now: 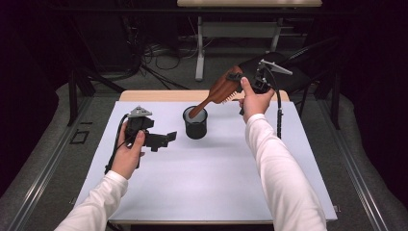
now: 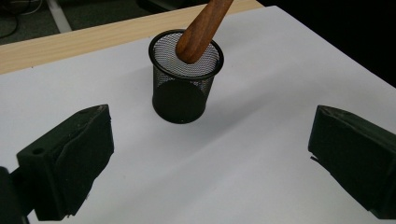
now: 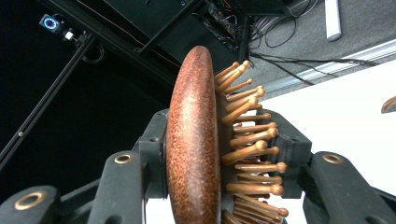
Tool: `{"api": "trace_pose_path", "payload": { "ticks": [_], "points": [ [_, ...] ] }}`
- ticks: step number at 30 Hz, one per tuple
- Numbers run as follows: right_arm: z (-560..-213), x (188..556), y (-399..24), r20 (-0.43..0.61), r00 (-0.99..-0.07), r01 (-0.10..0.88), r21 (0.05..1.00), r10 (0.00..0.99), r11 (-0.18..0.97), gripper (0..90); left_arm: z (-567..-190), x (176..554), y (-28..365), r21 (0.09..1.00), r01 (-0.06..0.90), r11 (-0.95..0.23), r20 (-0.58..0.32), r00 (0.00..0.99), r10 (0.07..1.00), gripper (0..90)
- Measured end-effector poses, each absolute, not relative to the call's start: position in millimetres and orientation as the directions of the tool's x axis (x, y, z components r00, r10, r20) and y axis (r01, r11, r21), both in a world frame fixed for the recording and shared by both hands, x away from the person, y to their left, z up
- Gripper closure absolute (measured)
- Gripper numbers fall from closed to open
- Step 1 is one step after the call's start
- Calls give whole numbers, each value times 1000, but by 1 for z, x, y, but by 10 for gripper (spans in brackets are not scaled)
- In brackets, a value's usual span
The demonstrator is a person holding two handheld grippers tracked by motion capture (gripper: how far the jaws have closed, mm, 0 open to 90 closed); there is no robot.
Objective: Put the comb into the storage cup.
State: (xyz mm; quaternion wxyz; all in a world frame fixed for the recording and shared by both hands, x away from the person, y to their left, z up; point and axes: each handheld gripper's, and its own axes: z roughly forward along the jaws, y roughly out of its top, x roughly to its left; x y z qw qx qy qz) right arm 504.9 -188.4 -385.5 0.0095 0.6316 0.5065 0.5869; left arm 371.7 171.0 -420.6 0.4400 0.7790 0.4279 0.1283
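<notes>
I am lowering a reddish-brown wooden paddle hairbrush point(image 1: 220, 90) handle-first into a round black wire-mesh cup point(image 1: 195, 123), and the way to do it well is to bring the brush more upright before letting go. At present it leans steeply away from the cup toward my right gripper point(image 1: 239, 77), so if I release it now its heavy head could tip the light cup over. I would ease the handle deeper, let its tip find the bottom, then open slowly.

My right jaws are clamped on the brush head, one against its smooth back and the other against the pin side. My left gripper point(image 1: 163, 139) hovers just beside the cup with its jaws spread wide and nothing between them, ready to steady the mesh if it shifts.

The brush has a speckled, polished oval back, rows of pale wooden pins with rounded tips, and a tapering handle whose end sits just inside the cup's rim. The cup stands upright on the white tabletop point(image 1: 202, 183).
</notes>
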Motion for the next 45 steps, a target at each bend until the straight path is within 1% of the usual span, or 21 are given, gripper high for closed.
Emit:
{"api": "trace_pose_path", "payload": {
  "ticks": [14,45],
  "points": [
    [-394,510,-181,701,-198,595,642,685,-485,492,-423,372,178,792,562,-239,-180,590,787,4],
    [-411,513,-168,671,-192,584,665,716,-466,492,-425,374,181,790,567,-234,-185,584,790,3]
  ]
}}
